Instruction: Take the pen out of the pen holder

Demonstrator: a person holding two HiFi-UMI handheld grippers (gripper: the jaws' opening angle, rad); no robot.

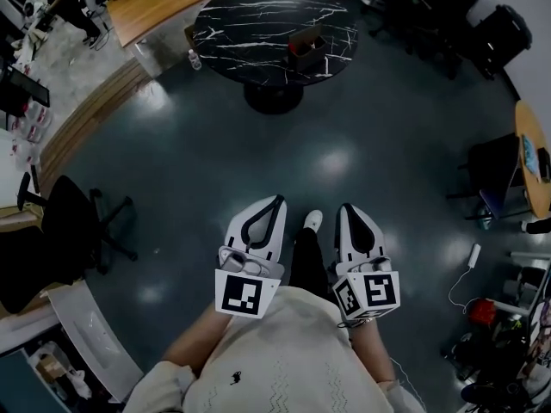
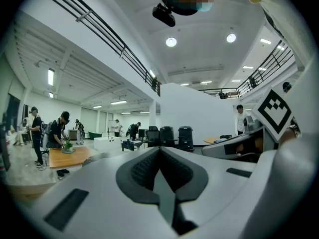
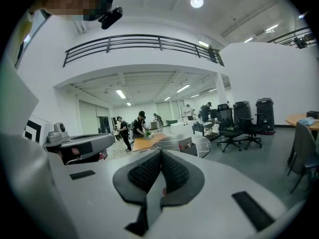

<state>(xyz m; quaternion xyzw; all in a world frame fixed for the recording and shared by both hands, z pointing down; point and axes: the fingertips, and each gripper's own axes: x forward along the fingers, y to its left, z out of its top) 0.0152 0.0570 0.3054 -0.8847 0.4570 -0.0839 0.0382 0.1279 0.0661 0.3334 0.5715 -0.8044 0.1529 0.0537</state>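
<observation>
A brown open box, the pen holder [image 1: 307, 48], stands on a round black marble table [image 1: 250, 24] far ahead of me, with something red inside; no pen can be made out at this distance. Both grippers are held close to the body, well short of the table. The left gripper [image 1: 277, 200] is shut with nothing in it, its dark pads [image 2: 144, 168] meeting. The right gripper [image 1: 347, 207] is likewise shut and empty. In the right gripper view the pen holder [image 3: 187, 145] shows small on the table [image 3: 169, 143], beyond that gripper [image 3: 160, 153].
Dark glossy floor lies between me and the table. A black office chair [image 1: 60, 231] stands at the left, and a wooden table [image 1: 164, 3] with people at it is at the back left. More chairs [image 1: 495, 175] and cables are at the right. A small bottle [image 1: 195, 58] stands by the table.
</observation>
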